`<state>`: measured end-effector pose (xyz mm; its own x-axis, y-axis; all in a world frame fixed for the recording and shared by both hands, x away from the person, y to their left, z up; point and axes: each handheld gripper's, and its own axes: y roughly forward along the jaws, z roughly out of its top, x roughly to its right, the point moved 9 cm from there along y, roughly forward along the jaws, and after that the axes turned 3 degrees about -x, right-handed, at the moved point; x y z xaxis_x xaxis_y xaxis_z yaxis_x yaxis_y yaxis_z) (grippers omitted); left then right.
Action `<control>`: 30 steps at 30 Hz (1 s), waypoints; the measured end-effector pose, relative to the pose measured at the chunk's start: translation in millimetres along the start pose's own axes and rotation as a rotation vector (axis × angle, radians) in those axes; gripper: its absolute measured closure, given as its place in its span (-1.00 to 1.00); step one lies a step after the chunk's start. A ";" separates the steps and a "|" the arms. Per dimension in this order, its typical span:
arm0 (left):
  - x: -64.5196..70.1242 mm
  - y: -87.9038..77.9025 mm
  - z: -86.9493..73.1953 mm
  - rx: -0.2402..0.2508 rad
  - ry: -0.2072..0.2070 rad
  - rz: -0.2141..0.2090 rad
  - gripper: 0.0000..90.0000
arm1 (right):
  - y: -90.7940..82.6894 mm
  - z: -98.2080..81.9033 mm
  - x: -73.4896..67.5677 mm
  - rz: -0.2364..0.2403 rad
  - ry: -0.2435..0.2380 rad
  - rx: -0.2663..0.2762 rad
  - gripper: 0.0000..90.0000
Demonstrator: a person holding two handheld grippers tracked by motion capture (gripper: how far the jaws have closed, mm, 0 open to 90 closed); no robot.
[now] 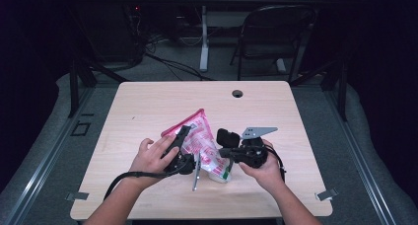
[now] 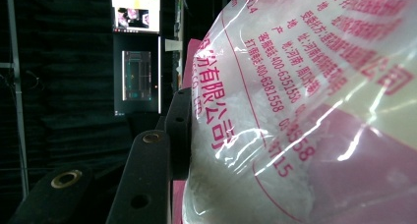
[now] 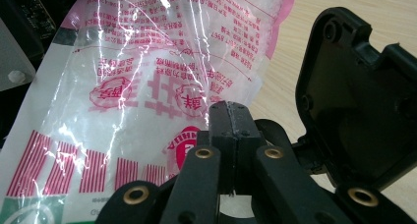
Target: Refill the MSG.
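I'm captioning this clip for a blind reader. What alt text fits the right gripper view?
A clear plastic bag with pink print, holding white grains, lies on a light wooden table. The right claw, jaws pressed together, rests against its edge.

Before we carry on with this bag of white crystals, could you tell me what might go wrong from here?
1. The left gripper pinches the thin plastic bag; a hard pull might tear the film and spill the crystals.
2. The right gripper is shut beside the bag without holding it, so the bag may slip or swing.
3. The bag lies close to the table front edge.
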<state>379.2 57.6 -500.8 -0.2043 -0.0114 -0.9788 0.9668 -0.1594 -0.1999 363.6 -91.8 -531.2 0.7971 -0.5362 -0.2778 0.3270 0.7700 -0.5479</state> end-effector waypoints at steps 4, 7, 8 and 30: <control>-0.8 -0.1 0.1 0.001 0.001 0.003 0.43 | -0.1 0.3 -0.1 0.002 0.002 0.004 1.00; -0.6 -0.1 0.3 0.000 0.002 0.003 0.43 | -0.4 0.3 0.1 0.001 0.000 0.002 1.00; -1.1 0.0 0.8 0.004 0.007 0.007 0.43 | -0.3 0.2 0.2 0.001 0.000 0.002 1.00; -0.8 -0.1 0.6 0.002 0.001 0.002 0.43 | -0.6 0.2 0.3 0.002 -0.001 0.002 1.00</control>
<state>379.1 57.0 -500.0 -0.2024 -0.0104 -0.9792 0.9668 -0.1616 -0.1981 363.7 -92.3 -530.8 0.7980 -0.5347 -0.2781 0.3268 0.7716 -0.5458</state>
